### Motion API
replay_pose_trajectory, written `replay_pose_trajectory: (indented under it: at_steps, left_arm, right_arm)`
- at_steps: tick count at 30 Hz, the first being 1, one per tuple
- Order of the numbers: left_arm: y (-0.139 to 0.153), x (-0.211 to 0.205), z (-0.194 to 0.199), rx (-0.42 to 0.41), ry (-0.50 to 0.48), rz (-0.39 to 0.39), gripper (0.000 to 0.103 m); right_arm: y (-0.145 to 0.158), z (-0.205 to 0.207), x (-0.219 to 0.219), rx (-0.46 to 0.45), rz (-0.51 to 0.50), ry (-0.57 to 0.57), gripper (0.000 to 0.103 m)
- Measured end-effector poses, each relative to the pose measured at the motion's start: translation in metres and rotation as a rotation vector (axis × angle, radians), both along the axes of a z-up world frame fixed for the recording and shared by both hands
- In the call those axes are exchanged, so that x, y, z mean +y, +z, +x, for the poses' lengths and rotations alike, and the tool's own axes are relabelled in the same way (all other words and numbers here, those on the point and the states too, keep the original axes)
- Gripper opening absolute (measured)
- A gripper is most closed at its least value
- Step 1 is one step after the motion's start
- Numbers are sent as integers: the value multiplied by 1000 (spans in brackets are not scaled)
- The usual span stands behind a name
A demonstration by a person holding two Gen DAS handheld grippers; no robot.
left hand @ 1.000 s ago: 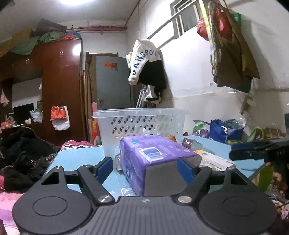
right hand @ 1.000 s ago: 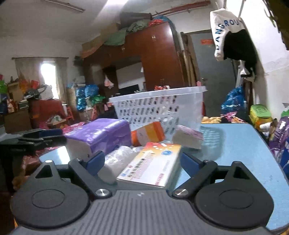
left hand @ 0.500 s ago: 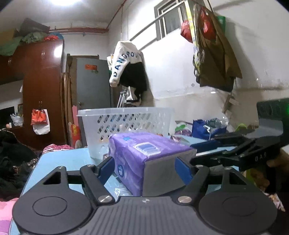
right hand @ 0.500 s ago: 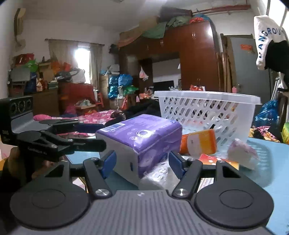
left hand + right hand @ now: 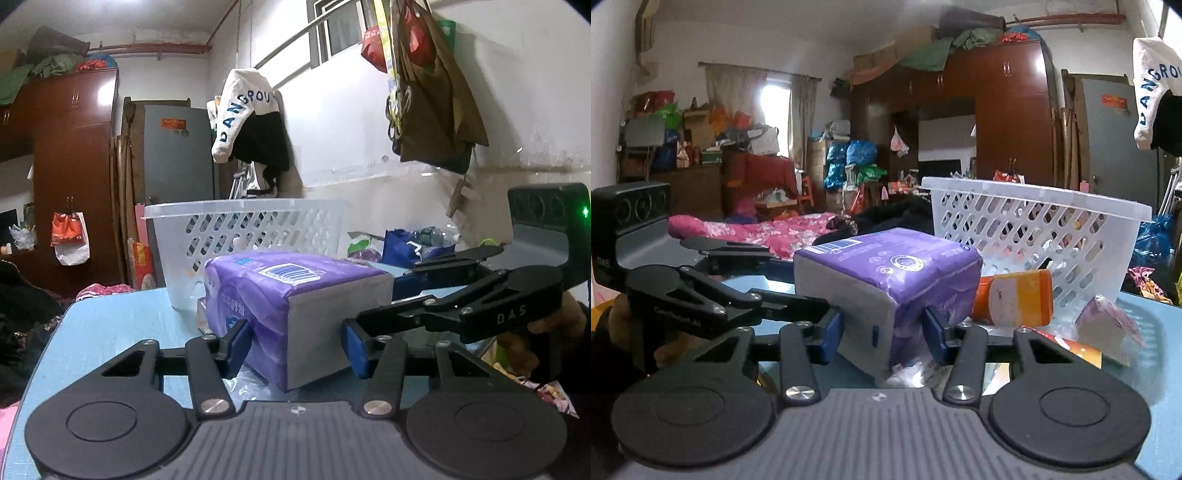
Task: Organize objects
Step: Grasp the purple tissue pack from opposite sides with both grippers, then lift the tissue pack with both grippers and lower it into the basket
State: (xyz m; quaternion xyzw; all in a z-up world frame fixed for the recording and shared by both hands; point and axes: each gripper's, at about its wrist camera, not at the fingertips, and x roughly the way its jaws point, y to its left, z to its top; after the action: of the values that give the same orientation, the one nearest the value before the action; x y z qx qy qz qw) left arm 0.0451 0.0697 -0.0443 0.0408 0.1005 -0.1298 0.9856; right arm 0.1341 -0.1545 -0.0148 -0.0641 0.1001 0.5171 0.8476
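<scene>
Our left gripper (image 5: 297,345) brackets one corner of the purple pack (image 5: 291,291), its blue pads close against the sides; we cannot tell whether they press. Our right gripper (image 5: 882,334) straddles another corner, pads touching the wrap, apparently gripping. The pack is a soft plastic-wrapped block, purple with a grey end face and a barcode label on top. It sits on the blue table (image 5: 110,325), just before the white slotted basket (image 5: 251,232). An orange-and-white packet (image 5: 1015,299) lies beside it.
</scene>
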Motion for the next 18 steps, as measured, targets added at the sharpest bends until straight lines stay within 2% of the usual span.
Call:
replay_pose_trajectory:
  at_steps: [11, 18]
  left_arm:
    - [17, -14, -19, -91, 5, 34, 56]
    - [53, -29, -12, -166, -5, 58, 56]
  right_arm:
    - [19, -13, -7, -84, 45, -11, 49]
    - [57, -3, -15, -152, 73, -39, 49]
